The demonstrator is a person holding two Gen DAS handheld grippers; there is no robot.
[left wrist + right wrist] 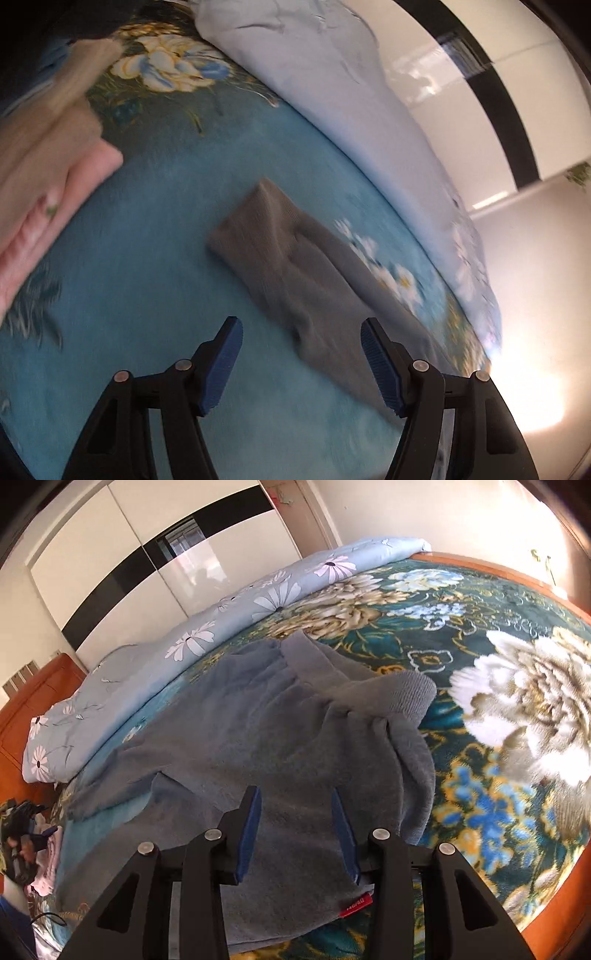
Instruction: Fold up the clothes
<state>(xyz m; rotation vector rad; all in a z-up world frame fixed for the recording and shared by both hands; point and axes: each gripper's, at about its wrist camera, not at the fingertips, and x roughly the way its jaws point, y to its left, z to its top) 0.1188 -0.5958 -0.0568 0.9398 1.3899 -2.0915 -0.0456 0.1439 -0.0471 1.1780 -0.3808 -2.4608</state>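
Note:
A grey fleece garment (pixel 258 731) lies spread on the floral bed blanket (pixel 498 709), with ribbed cuffs (pixel 402 690) folded in at its far side and a red tag (pixel 356 904) at its near edge. My right gripper (pixel 295 812) hovers open just above its near part, holding nothing. In the left wrist view a grey ribbed sleeve or leg (pixel 295 266) lies on the blue blanket (pixel 147 258). My left gripper (pixel 301 339) is open just above its near end, empty.
A light blue daisy-print duvet (pixel 184 642) is rolled along the far side of the bed, also in the left wrist view (pixel 351 110). Folded beige and pink clothes (pixel 44 177) are stacked at the left. A wooden bed frame (pixel 498 568) and a wardrobe (pixel 147 554) stand beyond.

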